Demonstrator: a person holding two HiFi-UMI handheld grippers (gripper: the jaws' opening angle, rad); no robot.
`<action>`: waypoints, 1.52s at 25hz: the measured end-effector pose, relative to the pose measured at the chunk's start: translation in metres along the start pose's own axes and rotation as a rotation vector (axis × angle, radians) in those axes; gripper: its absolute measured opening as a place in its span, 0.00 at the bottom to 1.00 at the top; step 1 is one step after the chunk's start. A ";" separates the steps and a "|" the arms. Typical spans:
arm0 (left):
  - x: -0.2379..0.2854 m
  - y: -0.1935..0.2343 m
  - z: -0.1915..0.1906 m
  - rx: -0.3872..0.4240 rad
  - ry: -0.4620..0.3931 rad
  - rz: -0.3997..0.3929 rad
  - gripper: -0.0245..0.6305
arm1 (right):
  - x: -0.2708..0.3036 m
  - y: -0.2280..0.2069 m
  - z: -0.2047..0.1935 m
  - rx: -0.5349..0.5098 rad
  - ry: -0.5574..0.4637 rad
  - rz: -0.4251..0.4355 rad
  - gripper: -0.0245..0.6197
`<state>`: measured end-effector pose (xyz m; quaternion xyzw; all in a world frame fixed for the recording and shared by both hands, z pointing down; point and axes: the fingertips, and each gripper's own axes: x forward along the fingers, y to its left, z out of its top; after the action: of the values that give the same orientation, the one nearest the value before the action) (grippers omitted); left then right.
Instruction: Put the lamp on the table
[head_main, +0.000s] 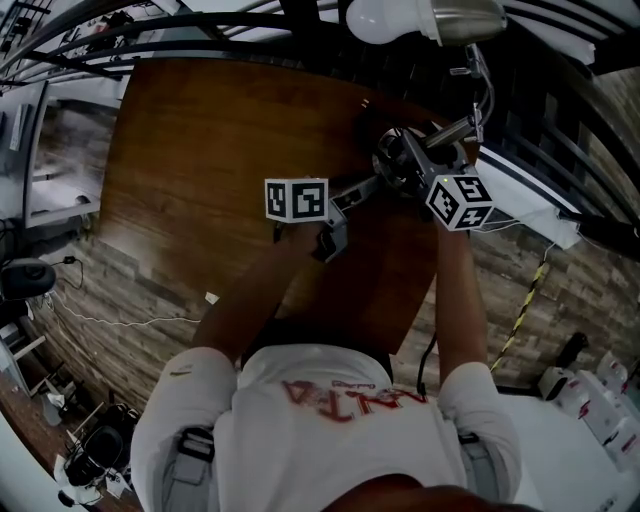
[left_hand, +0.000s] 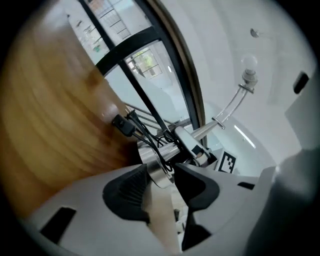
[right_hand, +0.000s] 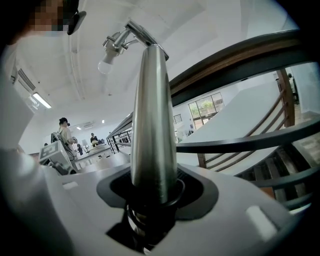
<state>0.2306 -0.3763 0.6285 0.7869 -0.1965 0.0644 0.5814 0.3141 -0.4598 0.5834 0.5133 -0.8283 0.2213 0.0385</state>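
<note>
The lamp (right_hand: 152, 125) is all brushed metal. It has a stout stem that tapers as it rises, then a thin curved arm (head_main: 487, 90) and a silvery socket (head_main: 465, 18) carrying a plain white bulb (head_main: 385, 20). A black cable (left_hand: 145, 135) with a small plug-like block trails from its lower end, beside the round metal base (left_hand: 157, 167).

In the head view the lamp is above the far right part of the brown wooden table (head_main: 220, 150), with the base at that edge. No view shows whether the base actually rests on the wood.

Its long axis is roughly upright. In the right gripper view the stem climbs straight up the picture, and in the head view the top reaches up close to the camera. The curved arm bends over at the top, so the bulb points sideways, towards the left of the head view (in the right gripper view it hangs down and to the left).

The right hand-held gripper (right_hand: 152, 195) is clamped on the lower, thicker part of the stem, with its dark pads hugging the metal on both sides. The left hand-held gripper (left_hand: 160, 185) has its jaws spread wide. The rim of the base shows in the gap at their tips, and neither pad can be seen pressing on it. The wood fills the left of that view at a steep slant.
</note>
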 end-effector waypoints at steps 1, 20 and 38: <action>-0.006 0.001 0.003 0.076 -0.014 0.047 0.30 | 0.000 0.001 -0.001 -0.013 0.005 -0.002 0.35; -0.073 -0.001 -0.002 0.466 -0.146 0.219 0.06 | 0.006 0.021 -0.031 -0.174 0.043 -0.083 0.37; -0.156 -0.060 0.005 0.666 -0.217 0.173 0.06 | -0.083 0.059 -0.030 -0.020 -0.016 -0.296 0.54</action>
<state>0.1105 -0.3297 0.5220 0.9159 -0.2910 0.0902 0.2612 0.2974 -0.3561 0.5664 0.6312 -0.7460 0.2008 0.0693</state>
